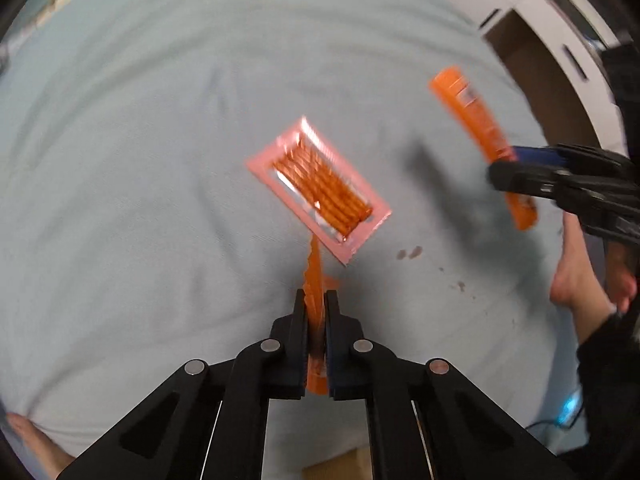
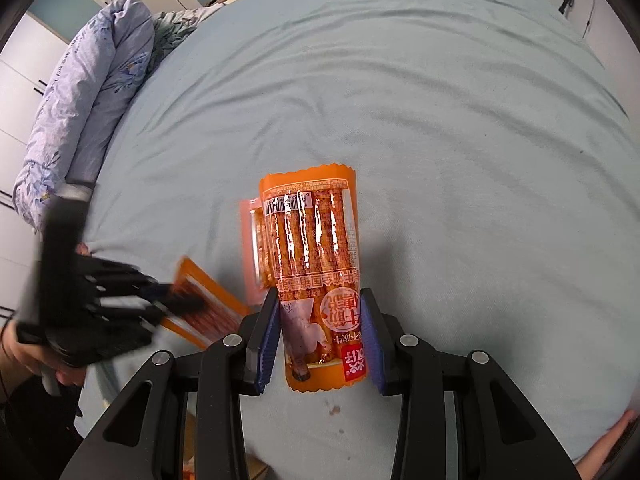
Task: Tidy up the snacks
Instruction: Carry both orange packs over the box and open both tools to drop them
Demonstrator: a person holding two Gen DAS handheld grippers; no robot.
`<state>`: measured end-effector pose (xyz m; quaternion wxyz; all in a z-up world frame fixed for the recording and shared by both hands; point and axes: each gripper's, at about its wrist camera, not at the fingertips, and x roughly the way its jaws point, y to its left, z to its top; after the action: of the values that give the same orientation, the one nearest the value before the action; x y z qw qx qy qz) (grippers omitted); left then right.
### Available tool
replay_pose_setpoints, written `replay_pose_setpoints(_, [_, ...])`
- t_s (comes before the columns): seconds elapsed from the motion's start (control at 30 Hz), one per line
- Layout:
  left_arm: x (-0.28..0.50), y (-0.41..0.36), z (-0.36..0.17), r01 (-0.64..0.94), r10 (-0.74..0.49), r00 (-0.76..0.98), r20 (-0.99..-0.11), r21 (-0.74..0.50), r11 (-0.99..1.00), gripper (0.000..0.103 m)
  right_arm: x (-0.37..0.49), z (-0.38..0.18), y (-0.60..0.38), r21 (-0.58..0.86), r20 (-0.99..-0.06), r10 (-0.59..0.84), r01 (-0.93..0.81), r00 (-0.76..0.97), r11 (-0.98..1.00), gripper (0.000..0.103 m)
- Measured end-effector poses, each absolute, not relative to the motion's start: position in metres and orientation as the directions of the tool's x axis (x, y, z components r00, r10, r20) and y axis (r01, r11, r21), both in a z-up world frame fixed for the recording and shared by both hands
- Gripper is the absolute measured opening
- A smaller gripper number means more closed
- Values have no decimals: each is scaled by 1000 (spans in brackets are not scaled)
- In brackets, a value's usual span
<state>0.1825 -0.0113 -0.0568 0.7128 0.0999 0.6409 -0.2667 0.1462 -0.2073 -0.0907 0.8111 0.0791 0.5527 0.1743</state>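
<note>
My left gripper is shut on an orange snack packet, held edge-on above the pale blue bedsheet; it also shows in the right wrist view, blurred. A pink-rimmed packet of orange sticks lies flat on the sheet just beyond it, and shows blurred in the right wrist view. My right gripper holds a larger orange packet of snack sticks between its blue pads, above the sheet. In the left wrist view this packet hangs at the right in the right gripper.
A folded floral quilt lies along the bed's far left edge. White cabinets stand beyond the bed. Small dark stains mark the sheet. A bare foot is at the right bed edge.
</note>
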Motion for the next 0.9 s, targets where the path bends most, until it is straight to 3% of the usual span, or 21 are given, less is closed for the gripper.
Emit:
replay_pose_setpoints(0.27, [144,25,46,579,-409,95,-907,-284,764,5,106,-38,-191,291,-862,358,-228,359,929,36])
replay_pose_setpoints(0.53, [51,39,118,738,-543,-1,-840,-367,566,5,44,-11,-174,295,-875,365,-246,319,923,36])
replay_pose_setpoints(0.63, [21,33,111,769,-538,-116,-835,-418,483,5,28,0,-172,296,-880,363,-244,308,924,35])
replay_pose_setpoints(0.8, [1,9,47,798,-344,-134,-929,-308,518,7,3,12,-174,318,-886,368,-207,282,925,36])
replay_pose_setpoints(0.9, [1,2,12,793,-250,-136,-959,-257,553,14,-13,15,-169,337,-887,386,-214,253,917,36])
